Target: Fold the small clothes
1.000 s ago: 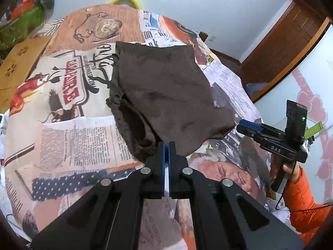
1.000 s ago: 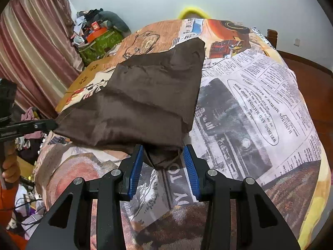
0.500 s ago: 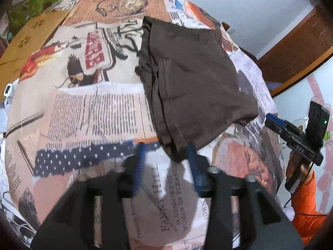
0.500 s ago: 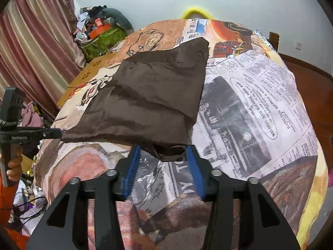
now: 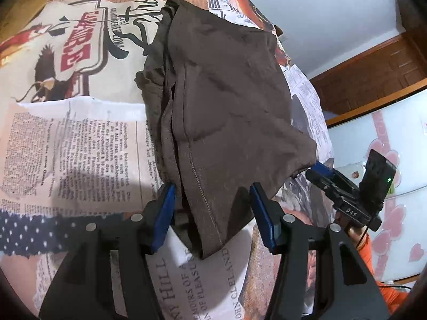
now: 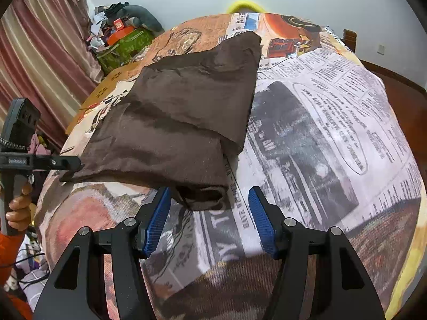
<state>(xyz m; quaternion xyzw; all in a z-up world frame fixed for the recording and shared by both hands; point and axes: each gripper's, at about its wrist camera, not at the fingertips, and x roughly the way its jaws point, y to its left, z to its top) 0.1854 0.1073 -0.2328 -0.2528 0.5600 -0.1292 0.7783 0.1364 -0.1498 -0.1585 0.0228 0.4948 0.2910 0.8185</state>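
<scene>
A small dark brown garment (image 5: 226, 106) lies folded on a bed with a newspaper-print cover (image 5: 80, 138). It also shows in the right wrist view (image 6: 181, 122). My left gripper (image 5: 213, 213) is open, its blue pads either side of the garment's near corner, which lies loose between them. My right gripper (image 6: 209, 218) is open, just short of the garment's other near corner (image 6: 205, 197). The right gripper also shows in the left wrist view (image 5: 344, 186) at the bed's right edge, and the left gripper shows in the right wrist view (image 6: 40, 162) at the left.
A green bag and piled clutter (image 6: 120, 42) stand beyond the bed by a pink curtain (image 6: 40, 53). A wooden door (image 5: 373, 74) is to the right. The bed cover (image 6: 320, 146) spreads wide to the right of the garment.
My left gripper was shut on the garment's corner, then opened and let it drop onto the bed. It has moved closer over that corner. My right gripper stayed open.
</scene>
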